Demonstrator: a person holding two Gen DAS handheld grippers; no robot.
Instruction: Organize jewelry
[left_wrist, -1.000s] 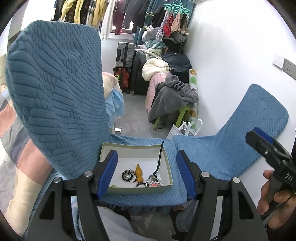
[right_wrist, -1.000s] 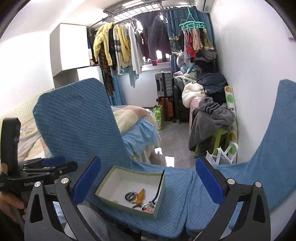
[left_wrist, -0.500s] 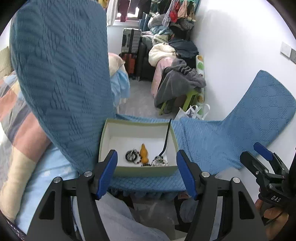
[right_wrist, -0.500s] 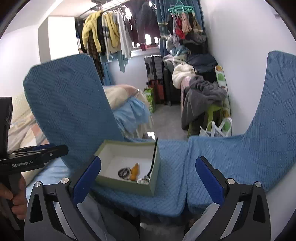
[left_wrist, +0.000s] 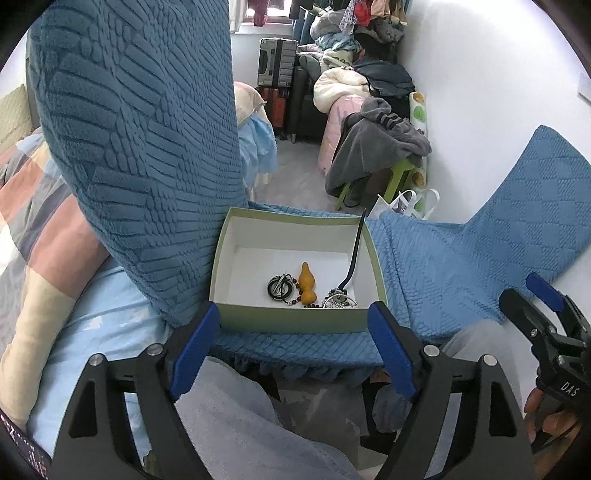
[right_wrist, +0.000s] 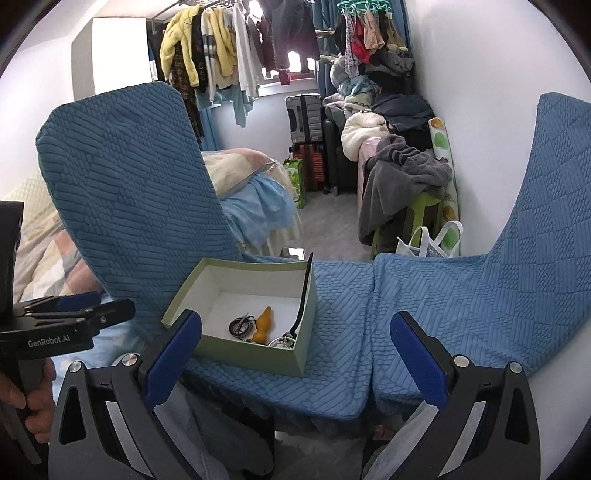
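A pale green open box sits on the blue-covered seat. Inside lie an orange gourd pendant, a dark ring-shaped bracelet, a silvery beaded piece and a dark blue stick leaning on the right wall. My left gripper is open and empty just in front of the box. My right gripper is open and empty, nearer than the box and to its right.
Blue chair backs rise at the left and right. A bed with a patterned quilt lies left. A green stool with grey clothing, a white bag and suitcases stand behind on the floor.
Both grippers have tilted downward and pulled back slightly, so the box now sits higher and fuller in view. The items in the box have not moved.
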